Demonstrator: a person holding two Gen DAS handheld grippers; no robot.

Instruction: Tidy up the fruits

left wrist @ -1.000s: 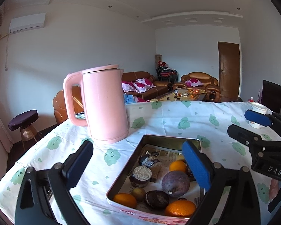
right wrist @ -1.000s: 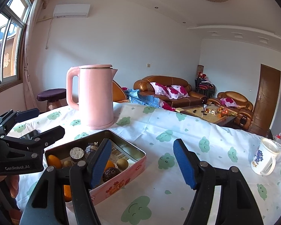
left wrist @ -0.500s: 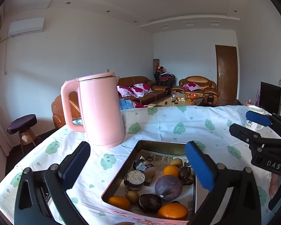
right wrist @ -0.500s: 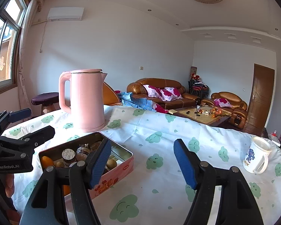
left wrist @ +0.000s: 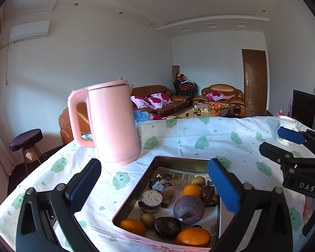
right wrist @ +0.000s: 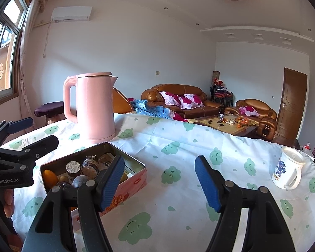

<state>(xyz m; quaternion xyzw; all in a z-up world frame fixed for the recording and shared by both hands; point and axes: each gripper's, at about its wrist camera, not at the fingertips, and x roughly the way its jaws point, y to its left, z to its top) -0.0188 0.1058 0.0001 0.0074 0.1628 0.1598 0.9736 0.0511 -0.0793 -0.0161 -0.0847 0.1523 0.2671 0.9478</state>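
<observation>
Fruits: we see them gathered in the pink tin (left wrist: 134, 201) on the desk (left wrist: 178, 138); three oranges, namely one at the near left corner (left wrist: 132, 226), one at the near right (left wrist: 193, 236) and one further back (left wrist: 191, 190), a large purple fruit (left wrist: 188, 209) in the middle, and a small brownish-green one (left wrist: 148, 220) beside the near-left orange.

Other contents: dark round pieces (left wrist: 167, 226) and a cut piece with a pale top (left wrist: 151, 200) lie among the fruits on printed paper; we cannot tell what these are.

Left tool (left wrist: 154, 183): its blue pads stand wide apart, holding nothing, poised above the tin's near half.

Right tool (right wrist: 159, 181): also spread apart and empty, over bare cloth to the right of the tin.

Surroundings: a pink kettle (left wrist: 113, 124) stands upright just behind the tin's left corner; a white mug (right wrist: 287, 171) sits well apart at the right end of the desk.

Step in hand: we judge the scene fits two readings, either fruit waiting in the tin to be sorted, or fruit already collected there with both tools free.

Next move: we would not settle on one. Any pick from the tin would call for lowering between close neighbours, and the round fruits could roll when nudged.
</observation>
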